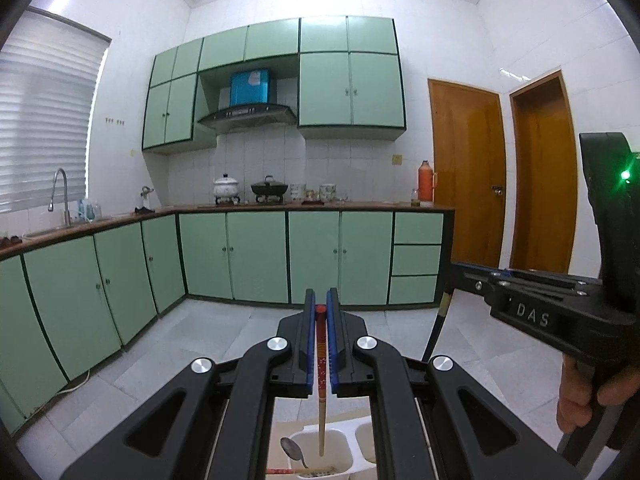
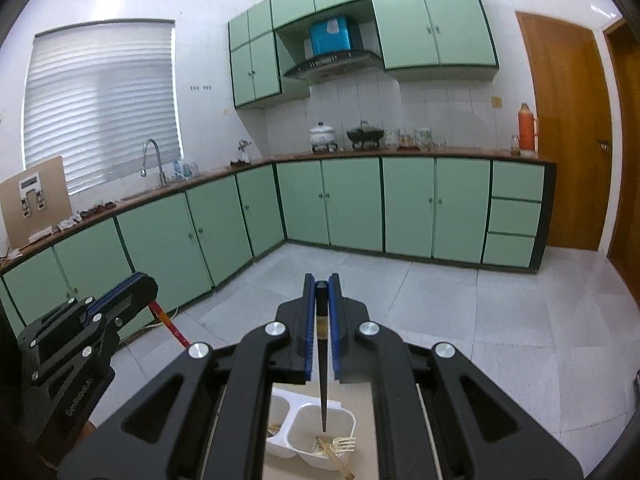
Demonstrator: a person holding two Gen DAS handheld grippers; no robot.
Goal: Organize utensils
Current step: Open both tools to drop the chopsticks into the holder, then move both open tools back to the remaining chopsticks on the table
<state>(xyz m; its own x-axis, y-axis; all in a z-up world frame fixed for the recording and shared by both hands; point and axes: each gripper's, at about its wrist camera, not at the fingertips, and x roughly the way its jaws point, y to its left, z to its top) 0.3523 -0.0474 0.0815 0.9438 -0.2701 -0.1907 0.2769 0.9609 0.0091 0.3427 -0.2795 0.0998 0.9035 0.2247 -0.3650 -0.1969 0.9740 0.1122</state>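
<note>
The room is a kitchen with pale green cabinets (image 1: 236,256) running along the left and far walls under a brown counter (image 1: 312,208), white wall tiles and a grey tiled floor (image 2: 460,320). A window with white blinds (image 2: 100,104) sits above a sink tap (image 1: 60,192) on the left; two brown doors (image 1: 464,172) stand on the right. On the far counter are a white lidded pot (image 1: 226,186), a black wok (image 1: 269,188), several jars and an orange flask (image 1: 426,183). A blue box (image 1: 251,87) rests above the range hood.

Near the bottom of both views stands a white plastic holder (image 1: 340,438) divided into cups. In the left wrist view the nearer cup contains a metal spoon (image 1: 294,451), with the tip of a held chopstick hanging over it. In the right wrist view a second cup (image 2: 348,420) contains a pale plastic fork (image 2: 340,443) and light wooden sticks; a neighbouring cup to its left holds something brownish that cannot be identified.

The left gripper (image 1: 320,300) is closed tight on a red patterned chopstick (image 1: 321,364) with a pale wooden lower end, which points down toward the holder. The right gripper (image 2: 321,282) is likewise clamped on a black chopstick (image 2: 322,376), its tip hanging over the cup with the fork. Neither tip can be confirmed touching anything.

Legible writing: "DAS" on the body of the right gripper as seen from the left wrist view. Lettering on the left gripper's side in the right wrist view is too blurred to read. A person's hand (image 1: 580,396) grips the right handle.
</note>
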